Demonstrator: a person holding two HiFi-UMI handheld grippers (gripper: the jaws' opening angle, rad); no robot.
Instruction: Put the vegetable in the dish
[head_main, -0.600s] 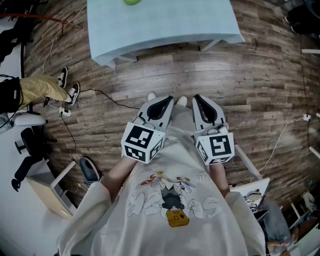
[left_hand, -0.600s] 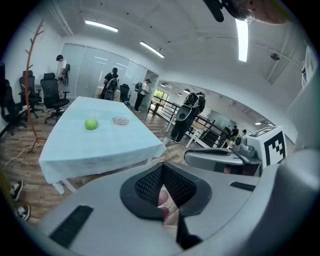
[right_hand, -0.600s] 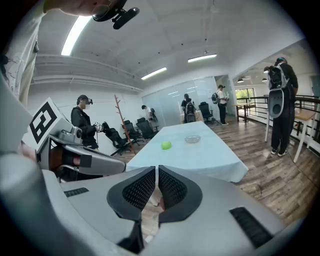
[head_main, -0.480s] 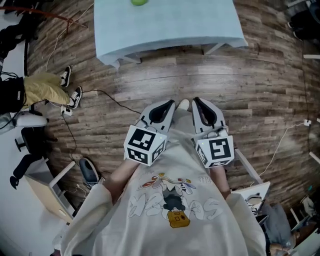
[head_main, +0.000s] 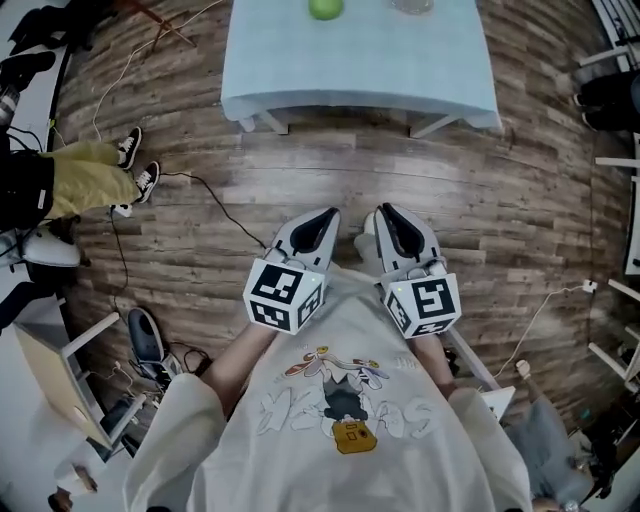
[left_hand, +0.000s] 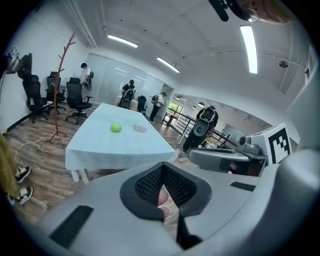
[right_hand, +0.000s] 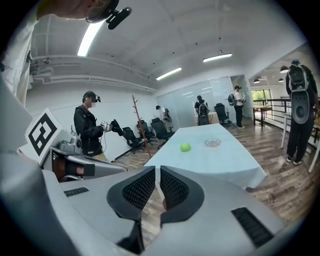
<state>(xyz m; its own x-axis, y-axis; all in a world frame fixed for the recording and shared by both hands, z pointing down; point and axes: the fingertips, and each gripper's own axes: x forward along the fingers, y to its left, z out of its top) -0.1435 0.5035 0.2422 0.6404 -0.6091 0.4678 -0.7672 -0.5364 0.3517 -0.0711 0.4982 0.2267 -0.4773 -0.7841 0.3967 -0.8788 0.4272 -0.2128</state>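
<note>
Approach stage: the small round green vegetable (head_main: 324, 8) sits on the pale-blue cloth-covered table (head_main: 360, 70) near the shallow clear glass dish (head_main: 412, 5), well apart from both claws. Best bet: step close, open one claw wide, take the veg across its middle w/ a light squeeze; it may roll. Left gripper (head_main: 322, 218) fully closed, empty; right gripper (head_main: 384, 214) all but closed, empty.

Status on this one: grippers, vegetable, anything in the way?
Left gripper, right gripper shut, empty, at the chest. Green vegetable on table, beside dish, untouched. Floor ahead, nothing blocking.
</note>
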